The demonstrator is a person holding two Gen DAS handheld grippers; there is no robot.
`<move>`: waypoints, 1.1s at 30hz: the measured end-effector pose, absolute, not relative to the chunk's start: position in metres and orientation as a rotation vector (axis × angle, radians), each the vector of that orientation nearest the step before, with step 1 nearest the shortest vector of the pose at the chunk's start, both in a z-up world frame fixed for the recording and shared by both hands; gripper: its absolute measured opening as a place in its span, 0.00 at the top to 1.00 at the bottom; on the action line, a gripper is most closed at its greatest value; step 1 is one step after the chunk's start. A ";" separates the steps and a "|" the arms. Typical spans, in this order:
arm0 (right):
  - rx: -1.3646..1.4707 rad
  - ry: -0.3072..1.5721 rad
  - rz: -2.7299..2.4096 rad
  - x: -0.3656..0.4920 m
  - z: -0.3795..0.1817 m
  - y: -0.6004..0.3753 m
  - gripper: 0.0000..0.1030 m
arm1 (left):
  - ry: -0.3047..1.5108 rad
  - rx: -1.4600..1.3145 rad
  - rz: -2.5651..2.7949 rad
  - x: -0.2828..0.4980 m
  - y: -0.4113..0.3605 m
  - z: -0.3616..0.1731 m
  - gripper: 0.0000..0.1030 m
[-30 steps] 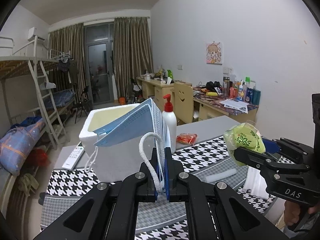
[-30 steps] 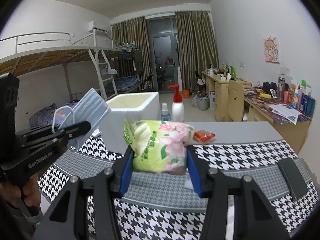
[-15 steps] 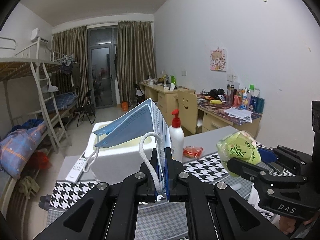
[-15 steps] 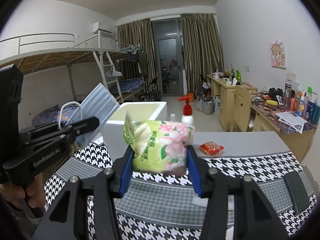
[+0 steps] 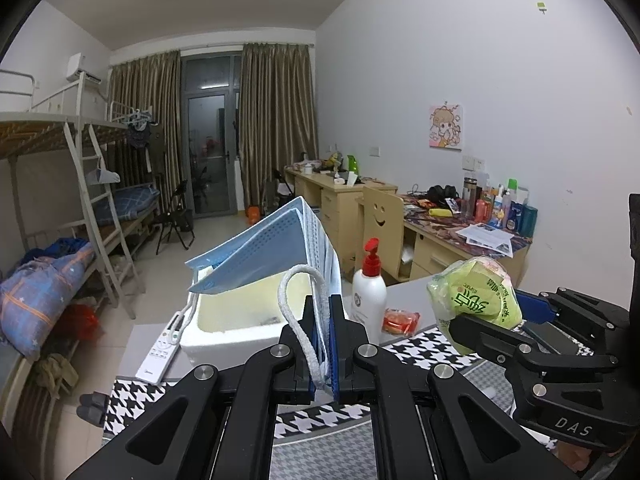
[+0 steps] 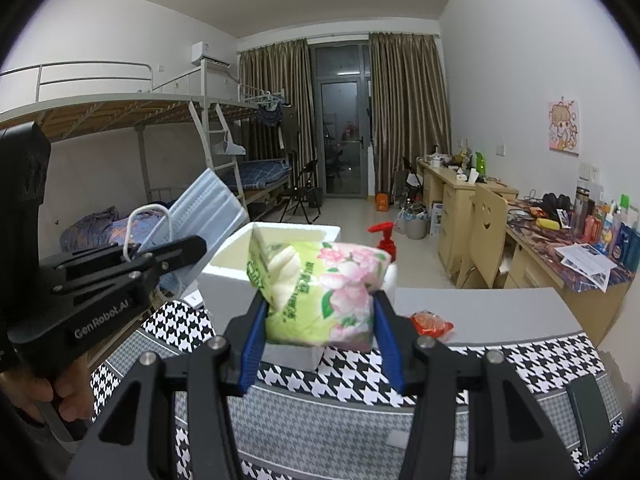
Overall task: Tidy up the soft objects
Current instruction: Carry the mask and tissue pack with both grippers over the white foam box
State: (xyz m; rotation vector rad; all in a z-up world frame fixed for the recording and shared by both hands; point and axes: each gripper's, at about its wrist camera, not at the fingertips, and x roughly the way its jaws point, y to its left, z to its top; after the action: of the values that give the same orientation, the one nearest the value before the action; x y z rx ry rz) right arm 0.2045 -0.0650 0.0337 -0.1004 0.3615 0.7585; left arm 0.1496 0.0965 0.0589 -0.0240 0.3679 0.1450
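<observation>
My left gripper (image 5: 323, 312) is shut on a stack of blue face masks (image 5: 272, 248) with white ear loops, held above the table before the white foam box (image 5: 240, 320). It also shows in the right wrist view (image 6: 160, 256), masks (image 6: 204, 208) sticking up. My right gripper (image 6: 320, 312) is shut on a green floral tissue pack (image 6: 320, 284), held in the air just in front of the foam box (image 6: 236, 256). The pack also shows in the left wrist view (image 5: 476, 300), to the right of the masks.
A white pump bottle with a red top (image 5: 369, 292) and a red snack packet (image 5: 400, 320) stand right of the box on the houndstooth tablecloth (image 6: 500, 364). A remote (image 5: 158, 354) lies left of it. A dark phone (image 6: 592, 416) lies at the right.
Both grippers have risen and moved toward the foam box with their loads. The box's open inside now shows below the masks.
</observation>
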 end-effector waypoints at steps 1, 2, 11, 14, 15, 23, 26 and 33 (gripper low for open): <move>-0.101 0.362 0.760 0.206 0.035 -0.063 0.47 | 0.369 -0.026 0.145 0.151 0.098 0.059 0.95; -0.104 0.361 0.760 0.208 0.037 -0.061 0.47 | 0.370 -0.030 0.146 0.151 0.100 0.060 0.95; -0.102 0.344 0.770 0.221 0.049 -0.043 0.47 | 0.381 -0.040 0.188 0.172 0.113 0.067 0.95; -0.115 0.342 0.755 0.226 0.051 -0.035 0.47 | 0.384 -0.048 0.204 0.177 0.119 0.067 0.95; -0.116 0.343 0.754 0.228 0.051 -0.033 0.47 | 0.385 -0.049 0.213 0.180 0.120 0.067 0.95; -0.139 0.351 0.750 0.236 0.053 -0.014 0.47 | 0.418 -0.044 0.245 0.201 0.133 0.062 0.95; -0.158 0.358 0.757 0.241 0.052 -0.005 0.47 | 0.444 -0.072 0.239 0.209 0.143 0.059 0.95; -0.166 0.387 0.751 0.256 0.050 0.006 0.47 | 0.472 -0.081 0.247 0.224 0.152 0.054 0.95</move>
State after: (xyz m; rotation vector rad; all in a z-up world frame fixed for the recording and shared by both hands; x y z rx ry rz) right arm 0.2556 0.0064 0.0503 -0.1665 0.3868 0.7508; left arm 0.2235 0.1520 0.0536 -0.0813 0.4718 0.2470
